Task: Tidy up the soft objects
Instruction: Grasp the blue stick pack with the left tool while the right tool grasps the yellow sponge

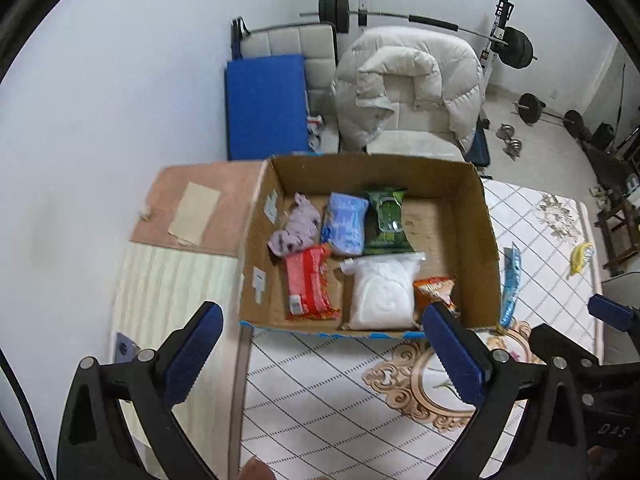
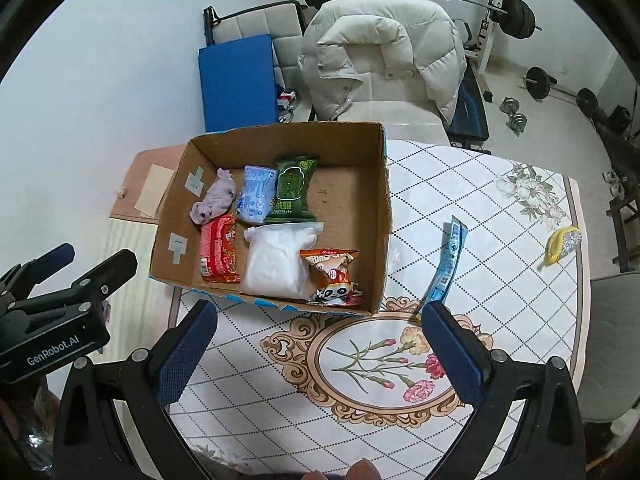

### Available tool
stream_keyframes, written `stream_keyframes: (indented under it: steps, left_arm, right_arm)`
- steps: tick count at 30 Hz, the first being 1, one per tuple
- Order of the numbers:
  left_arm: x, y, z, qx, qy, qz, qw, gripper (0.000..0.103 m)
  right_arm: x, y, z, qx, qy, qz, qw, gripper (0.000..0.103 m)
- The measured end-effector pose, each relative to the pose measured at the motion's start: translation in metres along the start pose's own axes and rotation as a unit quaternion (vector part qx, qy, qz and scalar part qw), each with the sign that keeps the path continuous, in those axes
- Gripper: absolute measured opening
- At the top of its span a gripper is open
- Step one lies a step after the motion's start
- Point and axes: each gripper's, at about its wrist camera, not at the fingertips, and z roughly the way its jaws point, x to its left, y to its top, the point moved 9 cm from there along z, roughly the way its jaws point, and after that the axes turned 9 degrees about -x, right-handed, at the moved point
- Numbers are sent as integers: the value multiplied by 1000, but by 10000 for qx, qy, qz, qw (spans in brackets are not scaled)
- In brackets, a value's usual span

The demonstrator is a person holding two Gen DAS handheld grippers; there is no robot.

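A cardboard box [image 1: 452, 184] [image 2: 362, 136] stands on the table and holds several soft items: a lilac cloth [image 2: 214, 198], a light blue pack [image 2: 254, 194], a green wipes pack [image 2: 292, 190], a red pack [image 2: 218, 250], a white pouch [image 2: 280, 258] and an orange snack bag [image 2: 334, 276]. A long blue sachet [image 2: 446, 264] [image 1: 510, 284] lies on the table to the right of the box. My left gripper [image 1: 322, 326] is open and empty, in front of the box's near wall. My right gripper [image 2: 318, 322] is open and empty above the tablecloth, near the sachet's lower end.
A yellow and silver wrapper [image 2: 562, 242] lies at the table's right edge. The table [image 2: 500, 240] has a patterned cloth. A chair with a white puffer jacket [image 2: 380, 48] stands behind it. A pink-topped side surface [image 1: 192, 204] sits left of the box. Barbells and weights [image 2: 516, 16] lie behind.
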Motion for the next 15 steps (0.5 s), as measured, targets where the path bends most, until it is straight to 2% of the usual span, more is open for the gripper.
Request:
stream_keyframes:
  steps: [5,9,12,15]
  left_arm:
    - [-28,11,-8,-109,-58,76,9999,103]
    - [-87,25,-8,-117,-177,551,9983,103]
    - [-142,30,0,-75,-473,831,9954,103]
    - [-195,29,17,83,-615,1175,9911,103]
  right_arm:
    - [-23,2,-9,-63,247,276,9993,103]
    - [-66,4,-18,-195,390,701,9966,103]
    - [-125,4,-24,-324,122,1006,9943,103]
    - [-195,-5,-20,-175,-173,1465,9889,103]
